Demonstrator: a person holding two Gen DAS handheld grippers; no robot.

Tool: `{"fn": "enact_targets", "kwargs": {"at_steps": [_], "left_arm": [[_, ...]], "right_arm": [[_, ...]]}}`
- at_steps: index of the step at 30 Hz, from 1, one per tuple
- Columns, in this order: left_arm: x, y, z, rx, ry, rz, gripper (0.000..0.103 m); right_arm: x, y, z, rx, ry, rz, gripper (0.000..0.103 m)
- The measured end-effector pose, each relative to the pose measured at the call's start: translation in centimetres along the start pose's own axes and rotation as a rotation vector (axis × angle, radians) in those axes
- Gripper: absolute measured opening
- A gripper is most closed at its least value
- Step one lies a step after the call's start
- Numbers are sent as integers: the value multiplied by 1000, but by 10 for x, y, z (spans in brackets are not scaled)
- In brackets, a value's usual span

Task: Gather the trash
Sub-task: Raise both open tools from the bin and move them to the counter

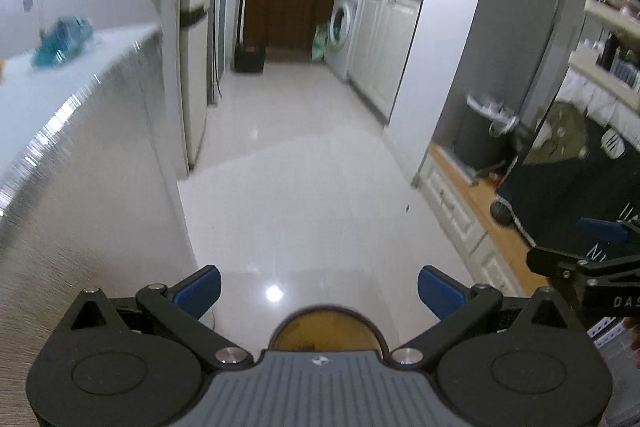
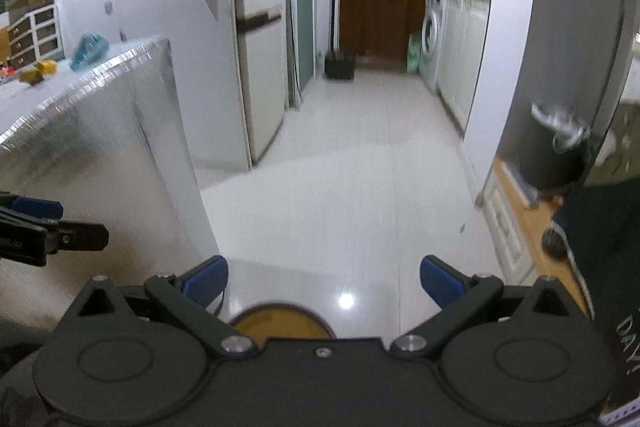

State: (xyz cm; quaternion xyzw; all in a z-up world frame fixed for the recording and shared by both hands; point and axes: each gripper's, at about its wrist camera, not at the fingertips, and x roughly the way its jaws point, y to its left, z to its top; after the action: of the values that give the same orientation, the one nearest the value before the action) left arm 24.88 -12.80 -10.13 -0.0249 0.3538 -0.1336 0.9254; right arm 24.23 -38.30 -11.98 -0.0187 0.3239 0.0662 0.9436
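- Left gripper [image 1: 319, 290], right gripper [image 2: 324, 283]: both hanging with jaws apart, carrying nothing.
- Teal wrapper [image 1: 62, 41], possibly trash, lying upper left on table [image 1: 60, 99].
- Risk: motion blur causing a misjudged grasp.

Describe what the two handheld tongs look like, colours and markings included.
Both tongs are alike: black linkage arms with silver pivot bolts, round black side housings and blue pads on the fingertips. The left tongs have a grey ribbed centre plate with a small logo. The right tongs have a plain black plate with one screw, and white lettering on their side.
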Motion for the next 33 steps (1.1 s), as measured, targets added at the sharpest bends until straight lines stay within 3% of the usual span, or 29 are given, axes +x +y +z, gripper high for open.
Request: {"fn": "enact_targets", "kwargs": {"at_steps": [14,18,27,30,33], "left_arm": [[-139,17,33,92,-227,71,103],[-176,33,51,101,-285,57,103],[-226,76,92,147,-383,172,103],[-240,91,115,148,-443,249,103],[-249,108,137,121,-502,273,103]], "right_arm": [[-75,67,46,-86,-237,71,103],[-91,87,66,-82,-303,101,103],[-104,139,108,-81,-390,165,103],[-104,154,122,-94,-405,173,103],[-102,166,139,-107,-418,177,103]]}}
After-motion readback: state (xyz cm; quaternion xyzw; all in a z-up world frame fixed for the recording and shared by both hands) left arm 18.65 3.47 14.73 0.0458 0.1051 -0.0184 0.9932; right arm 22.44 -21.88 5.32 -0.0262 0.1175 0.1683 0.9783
